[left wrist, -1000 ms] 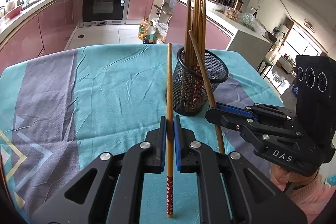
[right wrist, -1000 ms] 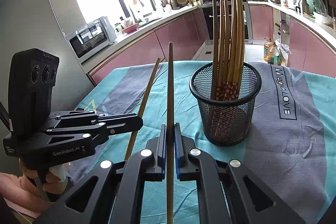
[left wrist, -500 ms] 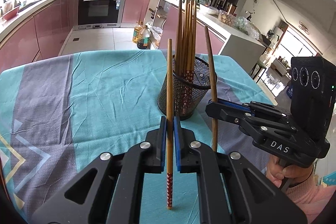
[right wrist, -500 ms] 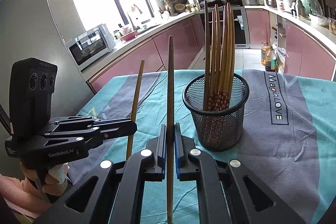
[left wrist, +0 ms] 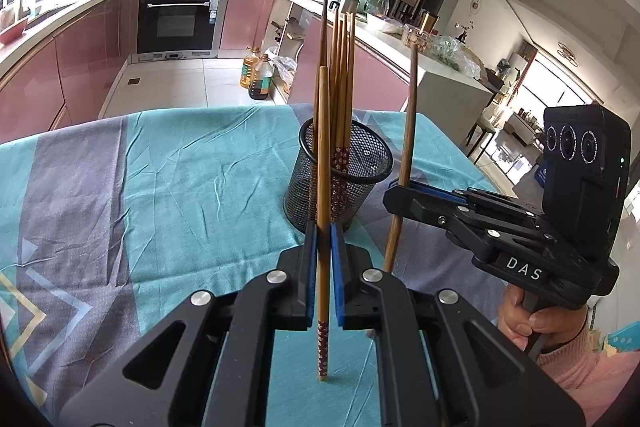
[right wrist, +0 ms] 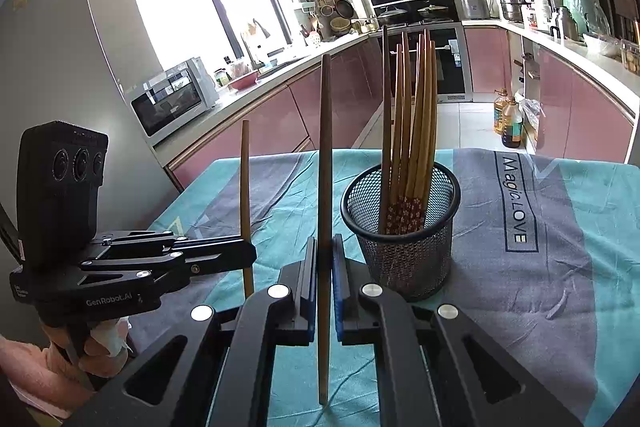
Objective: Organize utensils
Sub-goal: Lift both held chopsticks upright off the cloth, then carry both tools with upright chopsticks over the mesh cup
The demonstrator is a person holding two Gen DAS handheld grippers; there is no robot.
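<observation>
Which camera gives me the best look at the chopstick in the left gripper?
The left wrist view: the left gripper is shut on its chopstick, shown whole from plain top to patterned lower end near the tablecloth. In the right wrist view the same chopstick shows only above and just below the left gripper.

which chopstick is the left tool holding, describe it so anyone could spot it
On the teal and grey tablecloth, near the black mesh cup of chopsticks, the left tool clamps one upright chopstick. Unlike the right tool's plain brown one, its lower end is red with small flowers.
</observation>
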